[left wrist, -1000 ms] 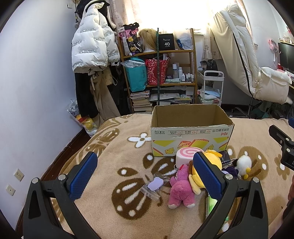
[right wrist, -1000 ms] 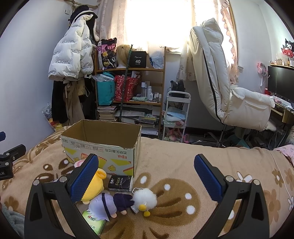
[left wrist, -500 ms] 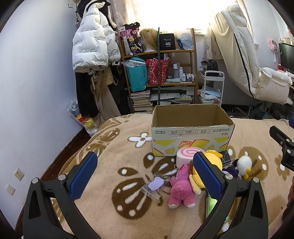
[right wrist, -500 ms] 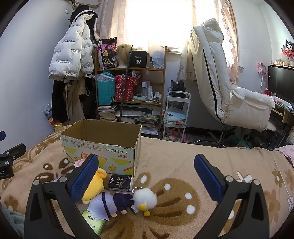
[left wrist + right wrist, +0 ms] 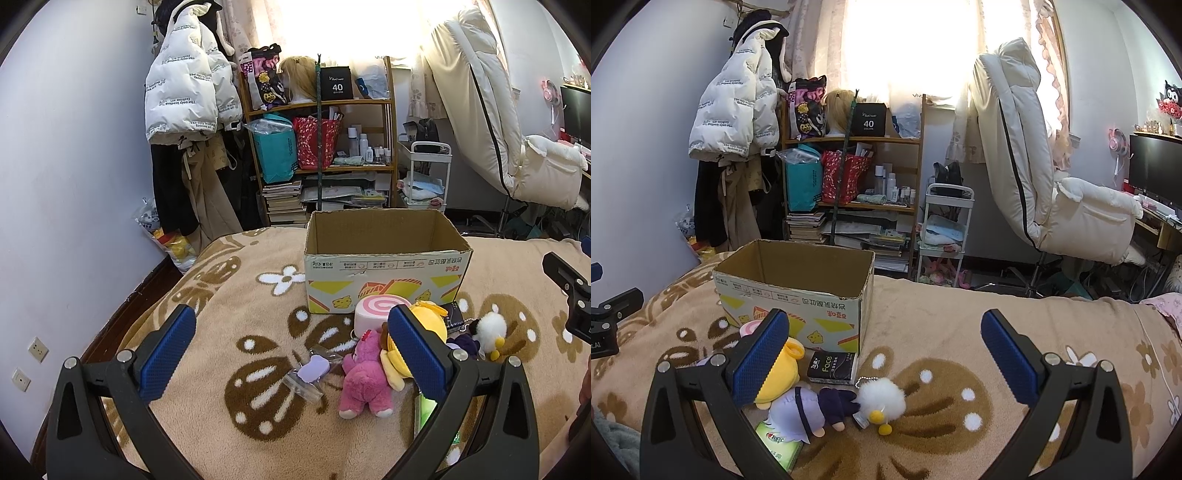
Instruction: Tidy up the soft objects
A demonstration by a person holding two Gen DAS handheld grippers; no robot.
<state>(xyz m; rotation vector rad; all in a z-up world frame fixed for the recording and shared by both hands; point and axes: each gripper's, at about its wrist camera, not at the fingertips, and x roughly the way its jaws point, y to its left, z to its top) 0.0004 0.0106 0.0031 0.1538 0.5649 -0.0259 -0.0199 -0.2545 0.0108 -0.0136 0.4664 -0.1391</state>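
I hold left gripper (image 5: 291, 354) spread, empty. Right gripper (image 5: 884, 356) spread, empty. Pink bear plush (image 5: 364, 376) lies on blanket (image 5: 229, 302) ahead, right of left gripper's centreline, long axis toward cardboard box (image 5: 384, 266). Left gripper nearer, I judge.

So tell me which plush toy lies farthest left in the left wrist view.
The pink plush bear; the yellow plush and white fluffy chick lie to its right.
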